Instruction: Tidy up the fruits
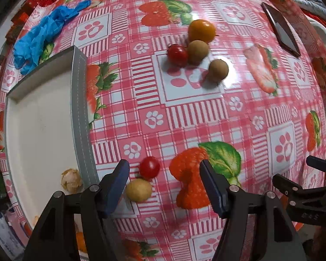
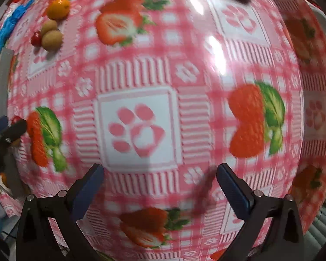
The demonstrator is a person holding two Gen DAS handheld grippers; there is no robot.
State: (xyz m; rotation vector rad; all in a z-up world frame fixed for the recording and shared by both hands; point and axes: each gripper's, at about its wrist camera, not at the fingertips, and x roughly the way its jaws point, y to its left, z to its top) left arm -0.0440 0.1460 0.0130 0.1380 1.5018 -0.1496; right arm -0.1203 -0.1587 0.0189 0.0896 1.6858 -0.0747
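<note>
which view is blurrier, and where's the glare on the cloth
Right wrist view: smeared by motion blur across the tablecloth, with white glare streaks upper right of centre; the right gripper stays sharp. Left wrist view: mostly crisp, glare beside the brown fruit; fisheye bends the tray edge.

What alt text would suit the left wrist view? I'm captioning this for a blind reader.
The open left gripper points down at a strawberry-print tablecloth, with a cherry tomato and a tan round fruit near its left finger. A white tray lies to the left; four more small fruits cluster farther away.
</note>
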